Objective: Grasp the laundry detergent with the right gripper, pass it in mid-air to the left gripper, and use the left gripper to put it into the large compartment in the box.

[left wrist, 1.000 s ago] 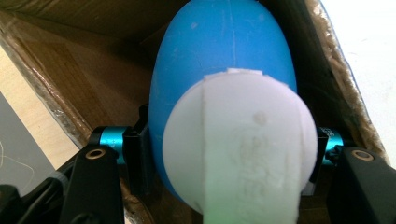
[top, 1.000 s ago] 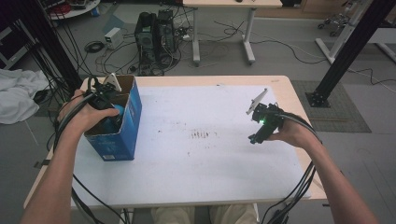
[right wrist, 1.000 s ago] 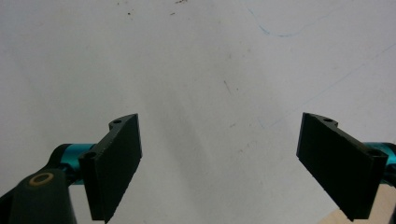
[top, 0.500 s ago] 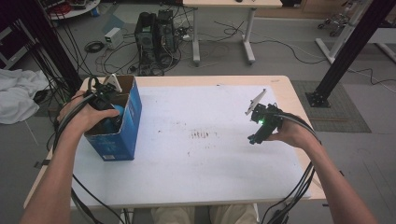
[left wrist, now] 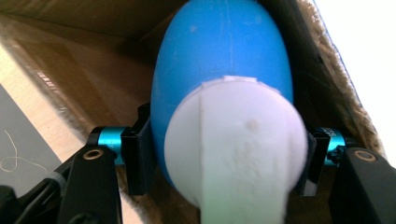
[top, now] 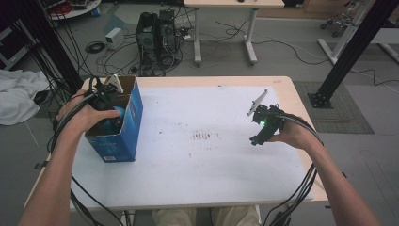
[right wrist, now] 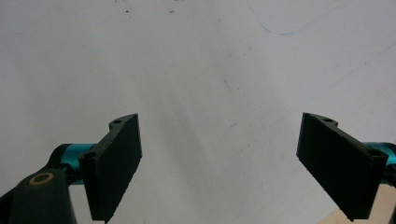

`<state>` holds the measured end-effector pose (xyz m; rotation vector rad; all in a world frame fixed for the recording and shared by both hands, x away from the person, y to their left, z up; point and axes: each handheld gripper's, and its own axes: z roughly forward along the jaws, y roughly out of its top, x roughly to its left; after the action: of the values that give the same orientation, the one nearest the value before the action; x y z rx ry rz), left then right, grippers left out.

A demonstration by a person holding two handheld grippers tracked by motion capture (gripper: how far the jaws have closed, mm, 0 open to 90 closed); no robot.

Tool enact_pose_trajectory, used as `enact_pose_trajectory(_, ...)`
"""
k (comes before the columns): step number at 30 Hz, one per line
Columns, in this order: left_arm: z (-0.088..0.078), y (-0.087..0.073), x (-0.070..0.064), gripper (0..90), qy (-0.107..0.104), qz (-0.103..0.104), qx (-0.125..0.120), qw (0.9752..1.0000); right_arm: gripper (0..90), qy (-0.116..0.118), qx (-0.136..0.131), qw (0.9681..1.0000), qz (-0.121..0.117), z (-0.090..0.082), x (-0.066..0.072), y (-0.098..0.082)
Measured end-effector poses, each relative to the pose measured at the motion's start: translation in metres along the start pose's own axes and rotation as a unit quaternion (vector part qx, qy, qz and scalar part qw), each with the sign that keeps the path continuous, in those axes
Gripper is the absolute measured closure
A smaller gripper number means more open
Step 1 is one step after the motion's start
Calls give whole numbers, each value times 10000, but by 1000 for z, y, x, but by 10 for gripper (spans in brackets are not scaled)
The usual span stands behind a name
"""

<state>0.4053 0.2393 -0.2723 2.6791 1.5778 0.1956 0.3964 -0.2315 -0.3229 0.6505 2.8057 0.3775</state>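
Stained white tabletop (top: 197,155), cable-strewn grey floor (top: 282,52).

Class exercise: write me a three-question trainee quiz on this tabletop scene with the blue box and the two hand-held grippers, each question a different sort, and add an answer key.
1. True or false: the right hand-held gripper holds a blue object.
2. Multiple choice: where is the blue-and-white object that sits between the left hand-held gripper jaws? A) on the bare table B) inside the box C) on the floor
3. Fill in: the right hand-held gripper's jaws stand ____ above the white table.

Key
1. False: its jaws are apart with nothing between them.
2. B: brown cardboard walls surround it in the left gripper view, and the high view shows that gripper in the open top of the box.
3. open
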Motion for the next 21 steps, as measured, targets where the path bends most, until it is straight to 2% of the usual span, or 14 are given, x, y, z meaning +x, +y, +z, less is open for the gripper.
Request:
enact_pose_trajectory(2,0,0,0,371,2,-7,-9,10000,133,-1,-4,10000,-3,0,0,0)
enact_pose_trajectory(3,3,-1,2,366,-49,-132,-99,9999,133,-1,-8,10000,-10,0,0,0)
enact_pose_trajectory(4,-9,-2,5,362,12,-6,-7,10000,133,-3,-23,10000,-31,-1,0,0)
enact_pose_trajectory(6,-5,-1,2,361,-13,-38,-26,10000,133,2,17,10000,-7,0,1,2)
enact_pose_trajectory(8,-11,-2,6,361,20,-5,-6,10000,133,14,19,10000,-23,1,1,2)
enact_pose_trajectory(12,-8,-2,4,330,19,-9,-11,10000,133,2,-2,10000,-86,2,0,3)
enact_pose_trajectory(15,-12,-2,6,330,-69,55,37,10000,133,-7,65,10000,-16,2,1,3)
enact_pose_trajectory(17,-12,-3,6,329,-40,20,-3,10000,133,-1,39,10000,-63,2,0,3)
enact_pose_trajectory(21,-17,0,6,330,-51,77,45,9999,133,-11,79,10000,8,2,1,2)
